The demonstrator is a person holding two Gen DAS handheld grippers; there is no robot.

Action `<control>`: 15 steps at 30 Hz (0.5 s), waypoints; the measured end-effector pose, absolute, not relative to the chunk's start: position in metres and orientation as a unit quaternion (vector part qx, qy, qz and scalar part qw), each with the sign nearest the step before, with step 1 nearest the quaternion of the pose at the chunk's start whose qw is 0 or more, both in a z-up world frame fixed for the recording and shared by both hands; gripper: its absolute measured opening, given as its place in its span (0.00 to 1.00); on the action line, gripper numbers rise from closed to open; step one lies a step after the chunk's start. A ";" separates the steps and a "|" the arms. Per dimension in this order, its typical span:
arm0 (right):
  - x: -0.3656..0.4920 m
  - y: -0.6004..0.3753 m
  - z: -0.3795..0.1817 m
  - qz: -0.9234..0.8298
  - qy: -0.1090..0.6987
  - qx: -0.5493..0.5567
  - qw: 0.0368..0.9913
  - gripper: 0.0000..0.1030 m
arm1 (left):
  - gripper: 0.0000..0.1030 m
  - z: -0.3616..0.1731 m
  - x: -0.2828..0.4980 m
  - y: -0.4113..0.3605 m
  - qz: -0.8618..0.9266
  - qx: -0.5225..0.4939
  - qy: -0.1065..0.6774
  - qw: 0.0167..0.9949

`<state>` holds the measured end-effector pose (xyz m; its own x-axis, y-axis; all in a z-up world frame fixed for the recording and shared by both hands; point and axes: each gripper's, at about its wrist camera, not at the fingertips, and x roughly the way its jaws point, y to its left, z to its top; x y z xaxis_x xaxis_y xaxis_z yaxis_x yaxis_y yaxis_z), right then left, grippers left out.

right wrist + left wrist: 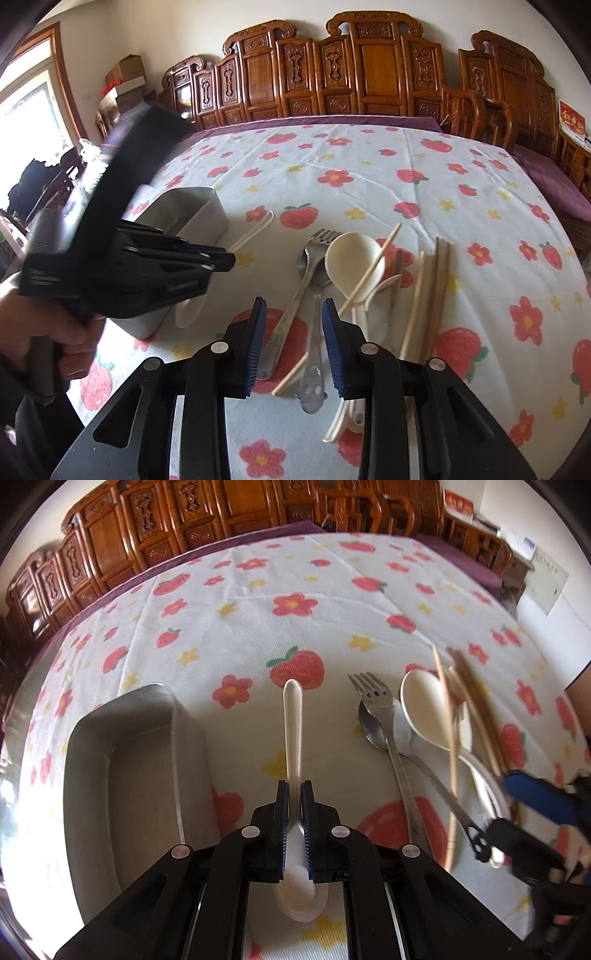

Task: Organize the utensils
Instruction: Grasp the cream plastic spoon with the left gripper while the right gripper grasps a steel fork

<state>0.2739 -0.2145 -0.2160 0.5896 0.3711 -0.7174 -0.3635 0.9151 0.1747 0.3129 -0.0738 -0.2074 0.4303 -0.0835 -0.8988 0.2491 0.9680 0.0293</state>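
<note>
A: On the flower-print tablecloth (236,602), where does the white spoon (293,716) lie, and what has hold of it?

B: The left gripper (294,794) is clamped on it, pads pressed to either side of the handle just above the bowl. The handle runs straight away from the gripper along the line of its fingers; the bowel end sits low, under the gripper body. The spoon looks to rest on the cloth, not yet lifted.

A: And the container it belongs in?

B: The grey metal tray (92,746) stands just beside the spoon, on the left of the left wrist view. Its long side runs roughly parallel to the spoon's handle. So I judge the coming move is a lift and a short sideways carry, with little turning needed.

A: What of the other hand?

B: The right gripper (293,321) has its jaws apart and holds nothing. It hangs above the heap of remaining utensils: a metal fork (295,291), a metal spoon (312,380), a cream ladle (351,258) and wooden chopsticks (432,295). That heap lies on the far side of the white spoon from the tray, so the left hand is plainly the nearer one to the tray.
</note>
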 end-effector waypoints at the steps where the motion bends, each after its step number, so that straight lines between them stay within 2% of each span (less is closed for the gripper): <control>1: 0.276 -0.211 -0.218 0.207 0.406 0.004 0.890 0.33 | 0.06 -0.202 0.308 -0.070 -0.103 0.070 0.519 0.846; 15: 0.325 -0.170 -0.263 0.157 0.475 -0.034 0.865 0.20 | 0.06 -0.140 0.248 -0.032 -0.120 0.017 0.455 0.882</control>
